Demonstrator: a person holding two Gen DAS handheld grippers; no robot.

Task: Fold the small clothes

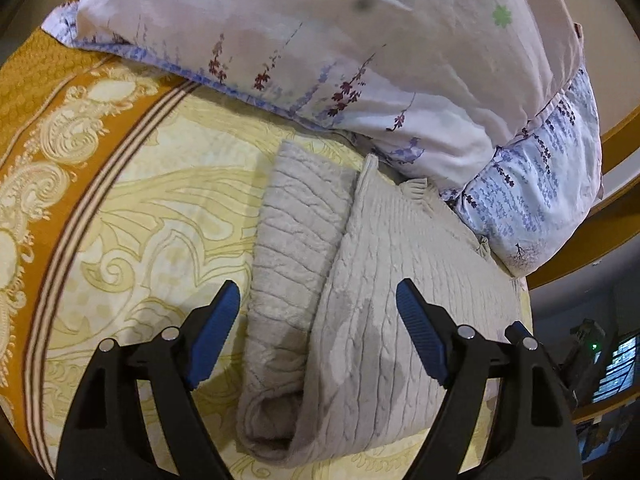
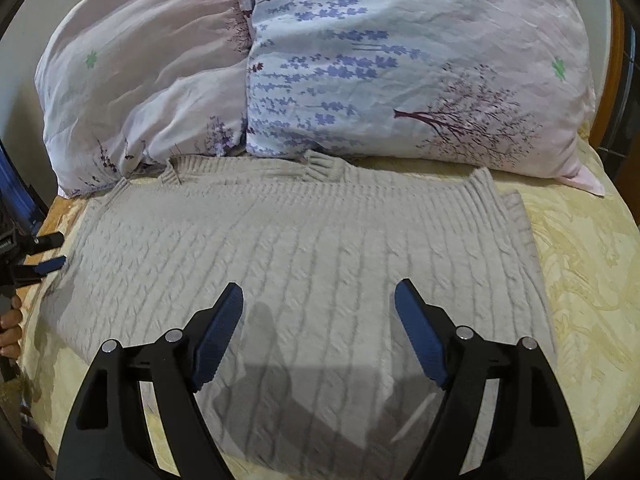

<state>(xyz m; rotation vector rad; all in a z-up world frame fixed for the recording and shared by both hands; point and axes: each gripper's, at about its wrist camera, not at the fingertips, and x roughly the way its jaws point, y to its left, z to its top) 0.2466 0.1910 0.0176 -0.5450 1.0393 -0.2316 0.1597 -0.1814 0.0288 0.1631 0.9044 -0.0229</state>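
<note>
Two grippers [image 1: 318, 334] [image 2: 319, 336], one sweater [image 2: 304, 264], two pillows [image 2: 400, 60]

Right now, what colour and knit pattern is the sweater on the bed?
Pale grey-beige sweater with cable-knit ribbing, clearest in the right wrist view.

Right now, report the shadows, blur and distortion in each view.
Left wrist view: fisheye bends the bedspread stripes, dark vignette corners, pillow softly blurred. Right wrist view: the right gripper casts a shadow on the sweater, whose near hem is smeared.
</note>
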